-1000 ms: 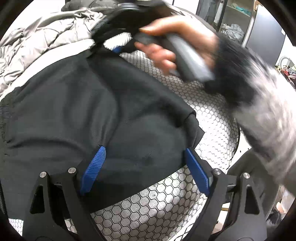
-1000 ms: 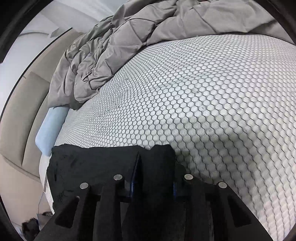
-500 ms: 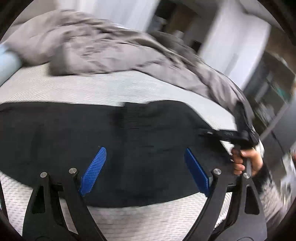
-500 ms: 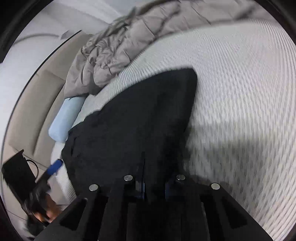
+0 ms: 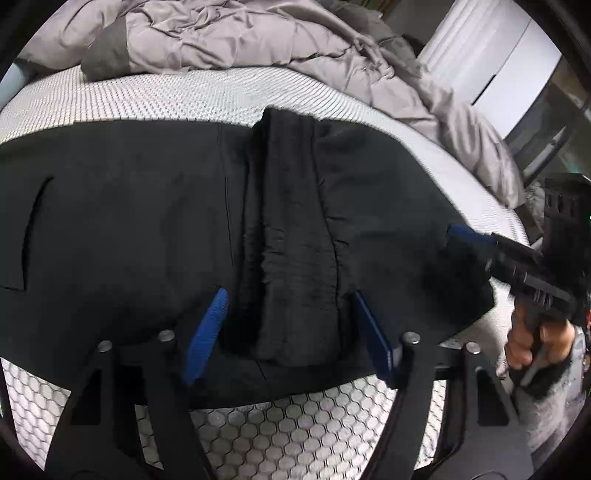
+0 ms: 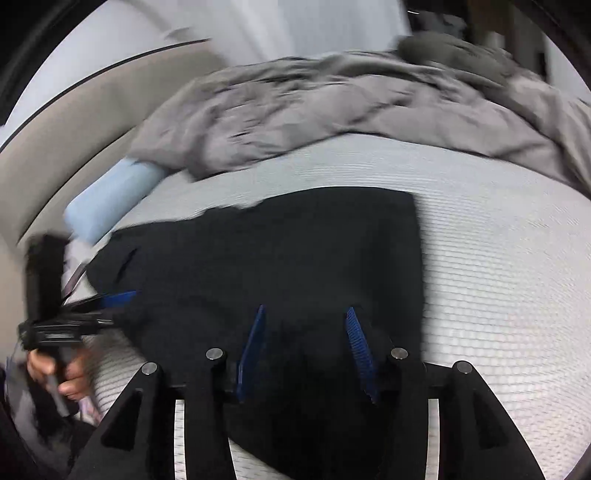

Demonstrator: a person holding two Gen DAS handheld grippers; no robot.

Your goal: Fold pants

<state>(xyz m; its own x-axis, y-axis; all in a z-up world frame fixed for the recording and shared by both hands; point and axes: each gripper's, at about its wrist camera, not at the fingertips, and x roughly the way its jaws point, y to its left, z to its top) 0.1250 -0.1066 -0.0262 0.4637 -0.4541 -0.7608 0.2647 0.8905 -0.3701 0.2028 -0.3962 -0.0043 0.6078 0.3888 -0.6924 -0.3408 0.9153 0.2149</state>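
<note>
The left gripper point(image 5: 290, 332) is spread wide over a bunched ridge of the black, soft woven pants point(image 5: 129, 229); the right gripper point(image 6: 304, 349) is likewise parted, nothing pinched. The pants lie flat on the white honeycomb-patterned mattress point(image 5: 295, 424). Being light and limp, they are best taken at an edge or corner.

Matt black cloth pants point(image 5: 147, 221) on hexagon-textured mattress point(image 5: 303, 428); crumpled grey quilted duvet point(image 5: 240, 33).
</note>
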